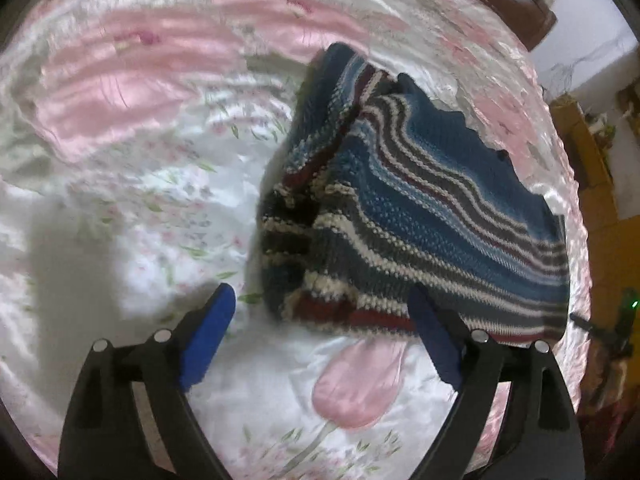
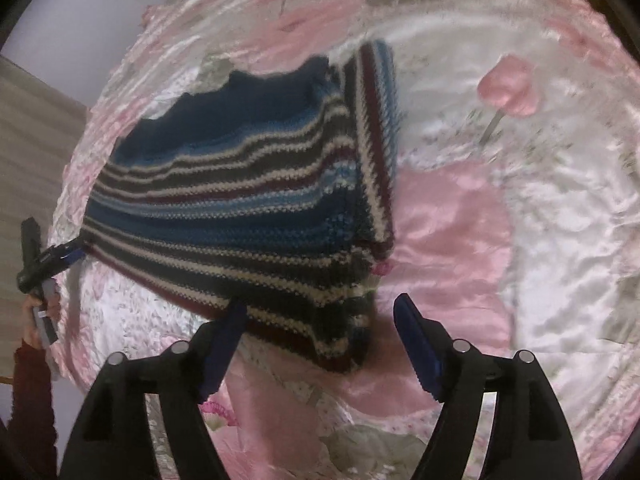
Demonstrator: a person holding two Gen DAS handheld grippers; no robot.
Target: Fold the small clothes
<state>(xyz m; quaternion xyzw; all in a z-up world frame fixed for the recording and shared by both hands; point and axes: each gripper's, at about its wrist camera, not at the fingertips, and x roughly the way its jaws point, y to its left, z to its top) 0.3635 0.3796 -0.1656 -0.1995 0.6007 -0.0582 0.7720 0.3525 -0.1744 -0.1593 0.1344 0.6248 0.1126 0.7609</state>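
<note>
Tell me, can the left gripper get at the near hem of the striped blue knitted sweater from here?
Probably yes. The left gripper is open, its right finger already at the striped blue knitted sweater; only the pink floral satin bedspread lies between.

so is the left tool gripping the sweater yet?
No, the left tool is open, its pads either side of the striped sweater's near edge.

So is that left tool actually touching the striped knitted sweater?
Cannot tell. In the left wrist view the left tool stands open, its right blue finger overlapping the striped knitted sweater hem, but contact or a gap isn't plain.
</note>
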